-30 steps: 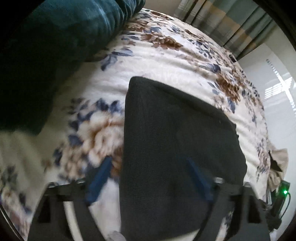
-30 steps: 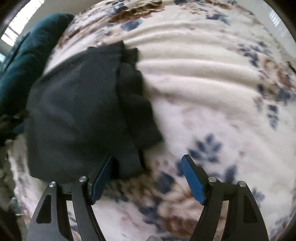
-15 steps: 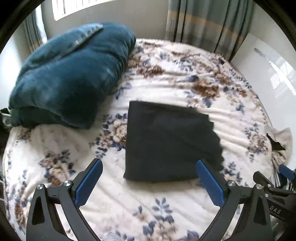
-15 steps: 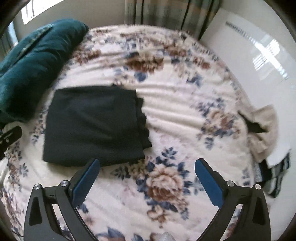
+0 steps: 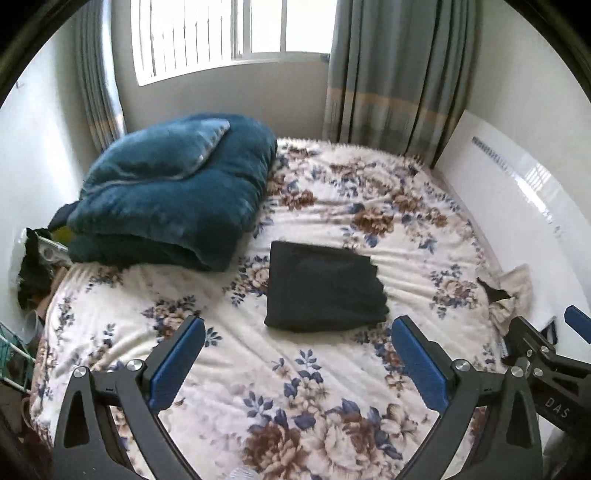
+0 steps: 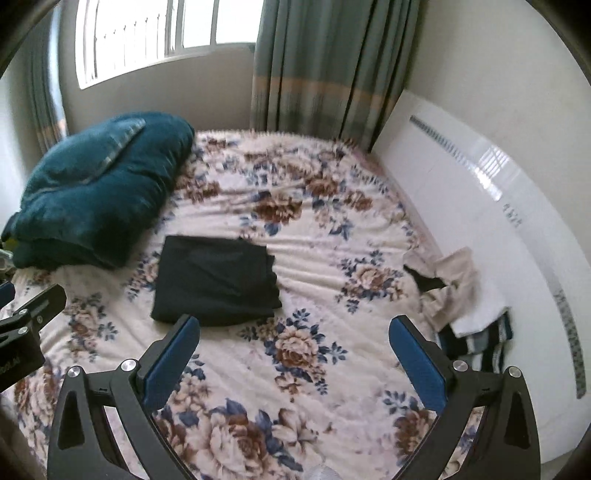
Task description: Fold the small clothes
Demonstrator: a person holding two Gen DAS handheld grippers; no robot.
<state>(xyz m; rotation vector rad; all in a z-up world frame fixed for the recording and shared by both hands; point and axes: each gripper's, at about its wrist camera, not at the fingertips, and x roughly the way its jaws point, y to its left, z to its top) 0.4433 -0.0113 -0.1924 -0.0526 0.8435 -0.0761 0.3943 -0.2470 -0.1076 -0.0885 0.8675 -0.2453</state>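
Note:
A dark garment (image 5: 323,286), folded into a flat rectangle, lies in the middle of the floral bed (image 5: 332,387); it also shows in the right wrist view (image 6: 216,280). My left gripper (image 5: 295,349) is open and empty, held back above the bed's near side, well short of the garment. My right gripper (image 6: 291,345) is open and empty, likewise pulled back, with the garment ahead to its left. The right gripper's body shows at the right edge of the left wrist view (image 5: 546,354).
A teal folded blanket (image 5: 173,195) sits at the bed's far left. A beige garment (image 6: 447,288) and a striped cloth (image 6: 480,343) lie at the bed's right edge by a white panel (image 6: 480,206). Curtains (image 5: 395,74) and a window (image 5: 232,33) stand behind.
Both grippers have pulled back and up from the folded dark garment, which stays flat on the bed. The view has widened from close over the cloth to the whole room.

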